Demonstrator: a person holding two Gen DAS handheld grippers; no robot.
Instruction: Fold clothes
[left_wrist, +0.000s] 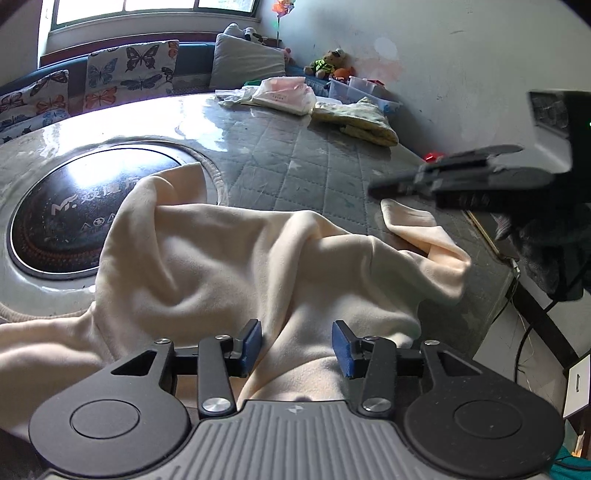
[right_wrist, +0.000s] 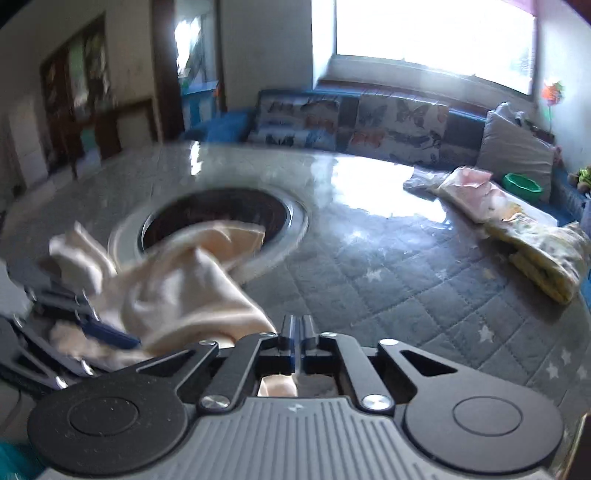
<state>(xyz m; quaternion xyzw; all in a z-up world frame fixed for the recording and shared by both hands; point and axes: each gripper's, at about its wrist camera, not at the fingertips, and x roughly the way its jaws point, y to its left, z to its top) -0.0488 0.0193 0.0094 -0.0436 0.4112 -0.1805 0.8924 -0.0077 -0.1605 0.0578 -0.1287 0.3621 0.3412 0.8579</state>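
1. A clear plastic bin (left_wrist: 354, 86) sits beyond the worktop (left_wrist: 295, 162); its contents are too small to tell.
2. The cream garment (left_wrist: 229, 258) lies crumpled on the worktop, beneath the released left hand-held gripper (left_wrist: 297, 347).
3. The right hand-held gripper (right_wrist: 297, 332) is clenched on the garment's edge.

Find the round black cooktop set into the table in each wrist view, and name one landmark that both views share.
Left wrist view: the round black cooktop sits at left of centre, its near right edge covered by the cream garment.
Right wrist view: the cooktop lies left of centre, blurred, with the cream garment draped over its near edge.
Shared landmark: the butterfly-print cushions under the window.
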